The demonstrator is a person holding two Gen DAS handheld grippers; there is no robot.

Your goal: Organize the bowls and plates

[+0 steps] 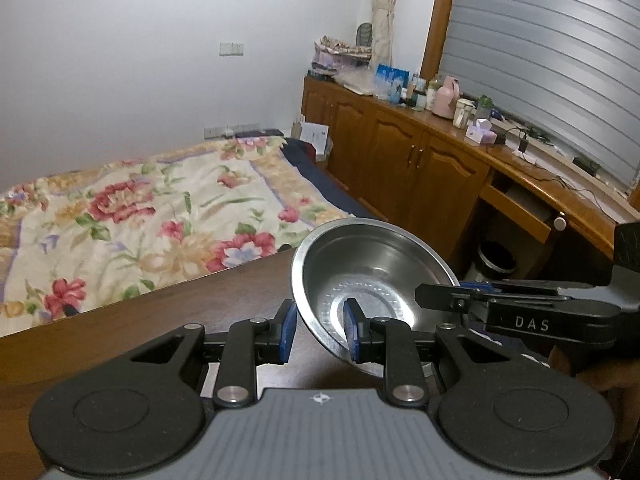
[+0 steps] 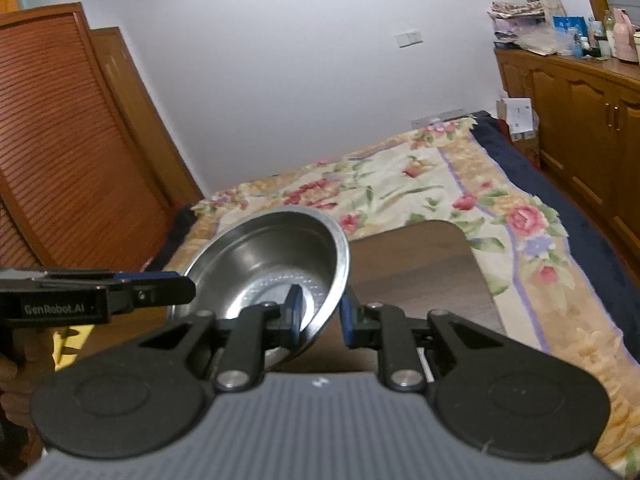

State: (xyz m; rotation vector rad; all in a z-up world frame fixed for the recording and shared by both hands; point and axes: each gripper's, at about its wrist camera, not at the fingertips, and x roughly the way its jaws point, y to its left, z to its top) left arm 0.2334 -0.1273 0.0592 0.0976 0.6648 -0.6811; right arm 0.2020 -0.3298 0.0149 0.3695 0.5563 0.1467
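Shiny round steel bowl [image 1: 372, 280] tilts above dark wooden tabletop [image 1: 160, 332], rim pinched by left claw [image 1: 320, 330] and right claw [image 2: 320, 316]; uneven pull could slip it

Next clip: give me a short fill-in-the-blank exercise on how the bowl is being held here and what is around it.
1. The bowl is made of shiny ____.
2. The left gripper and right gripper each straddle the bowl's ____, one finger inside and one outside.
3. The bowl is held ____, not level, above the brown table.
4. Beyond the table lies a bed with a ____-patterned cover.

Missing words: metal; rim; tilted; flower
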